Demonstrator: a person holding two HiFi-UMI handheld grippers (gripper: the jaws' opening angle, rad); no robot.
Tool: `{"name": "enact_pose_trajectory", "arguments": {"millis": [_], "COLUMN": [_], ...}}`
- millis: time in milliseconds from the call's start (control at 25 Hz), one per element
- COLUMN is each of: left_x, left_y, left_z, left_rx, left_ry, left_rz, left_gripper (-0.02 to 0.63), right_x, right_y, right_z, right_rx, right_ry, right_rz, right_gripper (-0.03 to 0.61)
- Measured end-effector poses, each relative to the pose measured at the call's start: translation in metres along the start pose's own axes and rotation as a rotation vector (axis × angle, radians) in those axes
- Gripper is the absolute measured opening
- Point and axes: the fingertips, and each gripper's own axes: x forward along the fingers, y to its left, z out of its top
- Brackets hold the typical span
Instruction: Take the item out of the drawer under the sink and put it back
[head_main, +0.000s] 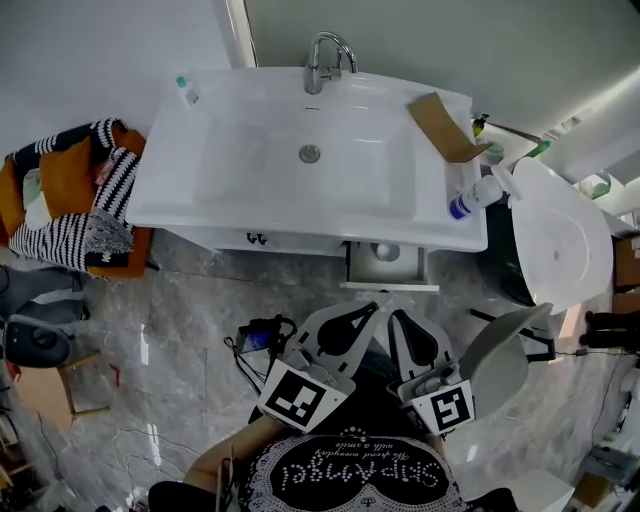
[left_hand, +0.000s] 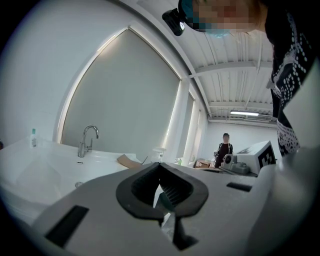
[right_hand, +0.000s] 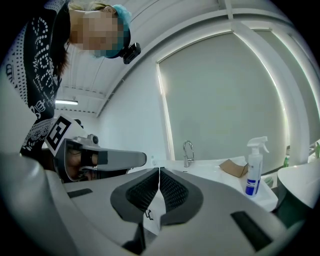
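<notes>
Grey marble floor underneath, and closest in, the left hand-held gripper (head_main: 368, 308) is clenched tight with nothing in it. Right beside it, the right hand-held gripper (head_main: 398, 318) is clenched and empty too. Just past their tips the drawer (head_main: 388, 287) under the sink stands pulled open, a round grey item (head_main: 385, 252) lying inside. Beyond, on the white counter (head_main: 170, 170), there's a spray bottle (head_main: 475, 196) at the right front corner, a cardboard piece (head_main: 445, 125) behind it and a faucet (head_main: 325, 60) at the back edge.
</notes>
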Motion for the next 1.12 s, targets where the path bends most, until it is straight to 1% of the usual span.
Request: {"name": "enact_pose_trajectory", "arguments": {"millis": [320, 600, 760, 1120], "left_x": [-0.008, -0.011, -0.008, -0.003], "left_y": [0.007, 0.015, 0.017, 0.020], "left_z": [-0.003, 0.000, 0.001, 0.002], "left_rx": [-0.019, -0.007, -0.015, -0.009], "left_ry": [-0.005, -0.008, -0.014, -0.006], "left_rz": [0.002, -0.003, -0.003, -0.023], "left_gripper": [0.003, 0.003, 0.003, 0.003], "right_x": [0.004, 0.011, 0.015, 0.020], "right_y": [0.010, 0.012, 0.010, 0.006], "right_z": [-0.004, -0.002, -0.002, 0.000], "right_rx": [-0.019, -0.031, -0.043, -0.046], "right_ry": [0.011, 0.011, 0.015, 0.017], "right_rz": [-0.009, -0.018, -0.016, -0.025], "right_gripper": [0.020, 0.018, 0.018, 0.018]}}
